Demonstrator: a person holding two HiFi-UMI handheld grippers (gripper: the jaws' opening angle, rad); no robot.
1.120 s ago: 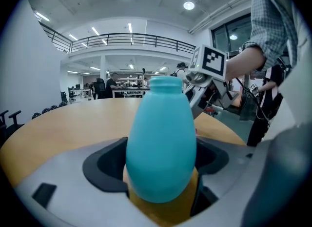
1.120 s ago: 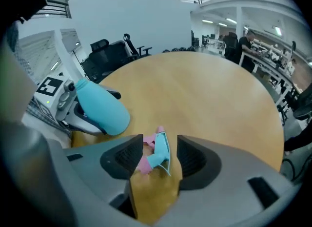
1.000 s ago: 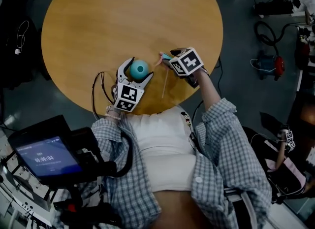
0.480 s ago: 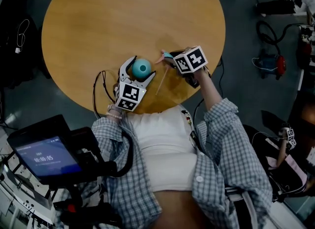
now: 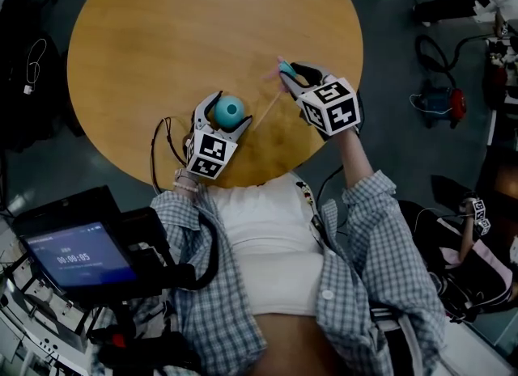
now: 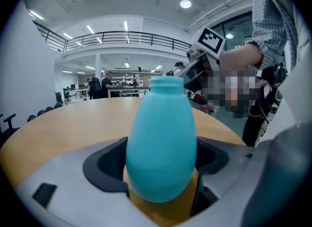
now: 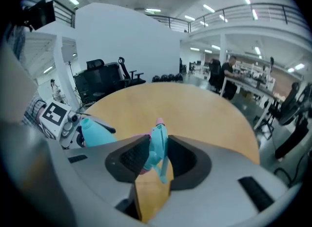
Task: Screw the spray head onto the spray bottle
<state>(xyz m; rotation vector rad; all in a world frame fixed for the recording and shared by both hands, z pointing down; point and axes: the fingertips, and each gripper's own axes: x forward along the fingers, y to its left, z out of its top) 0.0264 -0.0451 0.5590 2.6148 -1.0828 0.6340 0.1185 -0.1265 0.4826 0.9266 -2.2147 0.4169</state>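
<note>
A teal spray bottle [image 5: 229, 110] stands upright near the round wooden table's [image 5: 162, 35] near edge. My left gripper [image 5: 227, 118] is shut on its belly; the bottle [image 6: 161, 138] fills the left gripper view, neck open. To the right, above the table, my right gripper [image 5: 293, 73] is shut on the teal spray head [image 5: 282, 68], whose thin dip tube [image 5: 265, 109] slants down towards the bottle. Its jaws have just been closing on that head. The right gripper view shows the pink-tipped spray head [image 7: 157, 145] clamped between the pads [image 7: 134, 156], with the bottle [image 7: 95, 131] lower left.
The person's body sits against the table's near edge. Black cables [image 5: 160, 149] loop at that edge beside the left gripper. A monitor on a stand [image 5: 74, 255] is at lower left. Cables and gear [image 5: 441, 103] lie on the floor to the right.
My right gripper has risen and moved away from the table's near edge with the spray head, lifting the dip tube off the wood. The left gripper and bottle stayed in place.
</note>
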